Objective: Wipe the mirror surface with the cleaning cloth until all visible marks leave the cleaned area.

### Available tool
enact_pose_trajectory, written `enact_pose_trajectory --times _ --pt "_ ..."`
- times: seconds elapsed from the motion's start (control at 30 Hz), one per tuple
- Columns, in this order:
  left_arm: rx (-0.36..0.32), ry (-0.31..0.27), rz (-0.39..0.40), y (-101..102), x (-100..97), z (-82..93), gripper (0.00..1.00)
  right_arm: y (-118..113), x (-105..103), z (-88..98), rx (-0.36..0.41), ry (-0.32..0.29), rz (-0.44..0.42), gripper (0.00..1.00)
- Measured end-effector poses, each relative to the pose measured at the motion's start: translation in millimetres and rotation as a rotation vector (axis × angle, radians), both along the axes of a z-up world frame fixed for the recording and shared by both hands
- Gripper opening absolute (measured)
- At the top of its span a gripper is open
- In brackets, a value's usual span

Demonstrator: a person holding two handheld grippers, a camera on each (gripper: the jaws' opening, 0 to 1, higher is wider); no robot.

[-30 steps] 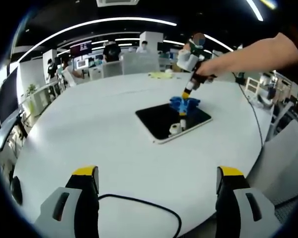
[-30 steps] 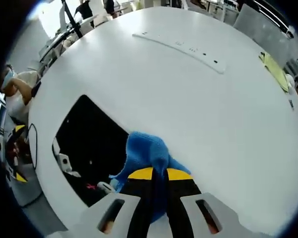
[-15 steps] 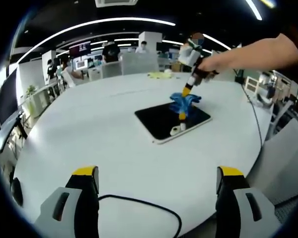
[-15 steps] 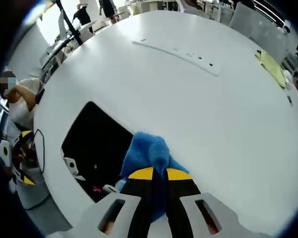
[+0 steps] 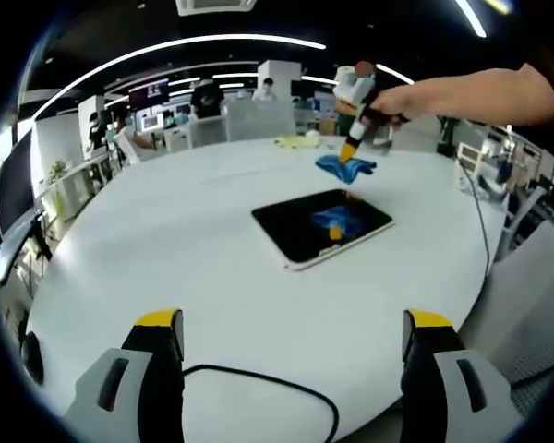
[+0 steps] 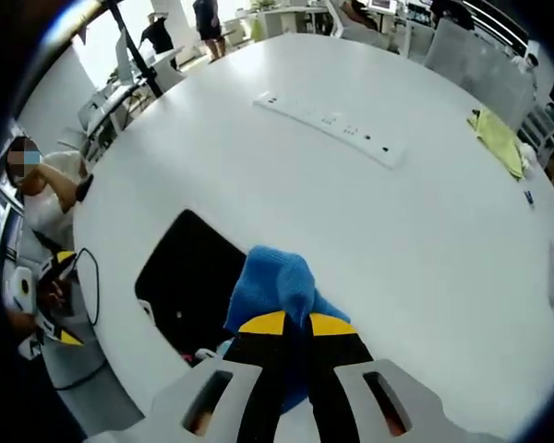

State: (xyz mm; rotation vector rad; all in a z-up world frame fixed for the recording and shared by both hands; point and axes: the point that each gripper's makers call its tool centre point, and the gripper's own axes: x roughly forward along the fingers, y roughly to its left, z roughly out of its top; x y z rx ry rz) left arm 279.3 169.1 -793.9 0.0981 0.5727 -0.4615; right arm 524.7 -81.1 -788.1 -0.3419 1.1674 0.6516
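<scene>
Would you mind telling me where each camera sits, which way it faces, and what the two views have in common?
Left gripper view: low at the table edge, facing across it to the mirror; its own open tongs rise below, and an arm holds the right tongs with the cloth above the mirror.
Right gripper view: high, looking down past its tongs, shut on the cloth.
Shared: table, mirror, cloth.

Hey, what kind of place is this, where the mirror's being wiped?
Most likely an open-plan office or meeting area: a large round white table with a built-in socket strip, long ceiling strip lights, and people at desks with screens in the background.
</scene>
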Motion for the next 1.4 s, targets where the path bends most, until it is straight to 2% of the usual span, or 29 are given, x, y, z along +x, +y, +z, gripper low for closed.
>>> enact_pose_trajectory --times 0.53,0.87,1.27,1.4 --pt "-0.004 0.005 -0.006 -1.4 -0.1 -0.9 0.99 -12.1 -4.4 4.0 -0.002 -0.001 -0.020 0.03" --pt "-0.003 0.009 -0.010 -1.2 -0.3 -2.1 0.99 -41.7 0.9 -1.4 -0.016 0.002 -0.058 0.03" --pt "0.002 0.013 -0.015 -0.7 -0.4 -4.2 0.99 -82.1 -10.6 2.2 -0.023 0.006 -0.129 0.03" --pt "0.009 0.016 -0.022 -1.2 -0.7 -5.1 0.99 -94.9 -8.3 -0.1 -0.019 0.012 -0.152 0.03"
